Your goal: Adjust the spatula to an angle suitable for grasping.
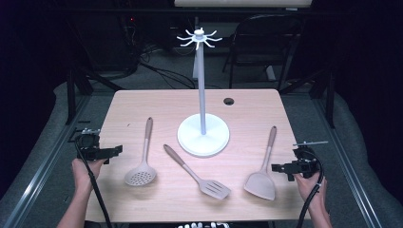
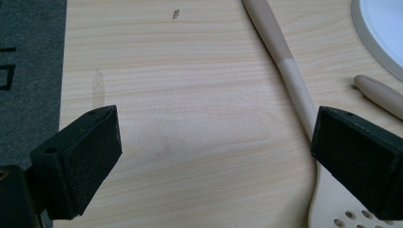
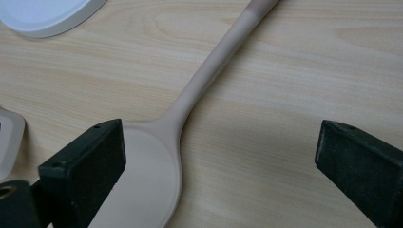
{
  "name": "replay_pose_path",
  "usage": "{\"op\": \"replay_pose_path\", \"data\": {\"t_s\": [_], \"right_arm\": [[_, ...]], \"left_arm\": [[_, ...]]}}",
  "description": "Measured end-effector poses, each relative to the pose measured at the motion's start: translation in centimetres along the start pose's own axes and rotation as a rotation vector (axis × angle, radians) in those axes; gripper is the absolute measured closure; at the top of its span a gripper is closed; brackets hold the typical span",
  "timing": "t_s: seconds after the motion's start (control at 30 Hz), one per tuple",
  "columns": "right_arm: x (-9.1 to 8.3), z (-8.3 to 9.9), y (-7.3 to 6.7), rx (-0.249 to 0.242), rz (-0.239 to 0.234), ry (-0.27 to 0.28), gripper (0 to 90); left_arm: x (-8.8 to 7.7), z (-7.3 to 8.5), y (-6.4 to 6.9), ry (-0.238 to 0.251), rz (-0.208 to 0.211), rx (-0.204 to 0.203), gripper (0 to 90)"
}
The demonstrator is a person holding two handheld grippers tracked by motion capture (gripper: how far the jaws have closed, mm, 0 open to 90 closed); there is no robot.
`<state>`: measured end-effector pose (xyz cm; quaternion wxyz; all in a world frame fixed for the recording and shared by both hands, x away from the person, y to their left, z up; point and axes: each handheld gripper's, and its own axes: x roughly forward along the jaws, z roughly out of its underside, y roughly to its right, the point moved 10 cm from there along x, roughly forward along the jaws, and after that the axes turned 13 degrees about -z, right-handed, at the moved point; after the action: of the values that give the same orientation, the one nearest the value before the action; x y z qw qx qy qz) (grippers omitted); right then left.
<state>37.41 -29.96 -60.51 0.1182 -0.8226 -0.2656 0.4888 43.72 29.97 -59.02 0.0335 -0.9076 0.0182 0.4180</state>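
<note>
A white hook stand rises from a round base at the table's middle, its hooks bare. Three beige utensils lie flat around it: a perforated skimmer to the left, a slotted turner in front, a solid spatula to the right. My left gripper hovers open at the table's left edge, short of the skimmer. My right gripper stands open at the right edge, just right of the spatula's blade. Nothing lies between either pair of jaws.
The wooden table has a small dark cable hole at the back right. A black chair and cables stand on the floor beyond it. Metal rails run along both sides of the table.
</note>
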Motion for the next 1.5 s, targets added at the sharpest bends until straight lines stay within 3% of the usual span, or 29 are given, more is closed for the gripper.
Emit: {"op": "replay_pose_path", "data": {"t_s": [0.5,0.73,0.87,1.07,1.17,1.2,1.5], "right_arm": [[1.5,-0.2,-1.0,-0.025,0.051,-0.047,15.4],[2.5,-0.8,-1.5,-0.037,0.073,-0.073,29.4],[3.2,-1.5,-1.6,-0.009,0.079,-0.059,38.8],[4.7,-1.8,-0.8,0.005,0.118,-0.116,53.3],[5.3,-1.9,-0.6,0.035,0.126,-0.11,56.4],[5.6,-1.6,-0.7,0.036,0.123,-0.142,58.6],[5.9,-1.7,-1.4,0.0,0.135,-0.144,65.9]], "left_arm": [[0.1,0.3,0.2,-0.016,0.005,0.0,0.4],[-0.2,0.1,0.5,-0.006,-0.011,0.006,0.3],[-0.3,0.2,0.7,-0.008,-0.013,0.004,0.3],[-0.2,0.4,0.3,-0.012,-0.019,0.0,0.4],[-0.2,0.3,0.2,-0.011,-0.018,-0.004,0.4],[-0.2,0.3,0.2,-0.009,-0.016,-0.006,0.4],[0.0,0.1,0.4,-0.012,-0.012,0.025,0.5]]}}
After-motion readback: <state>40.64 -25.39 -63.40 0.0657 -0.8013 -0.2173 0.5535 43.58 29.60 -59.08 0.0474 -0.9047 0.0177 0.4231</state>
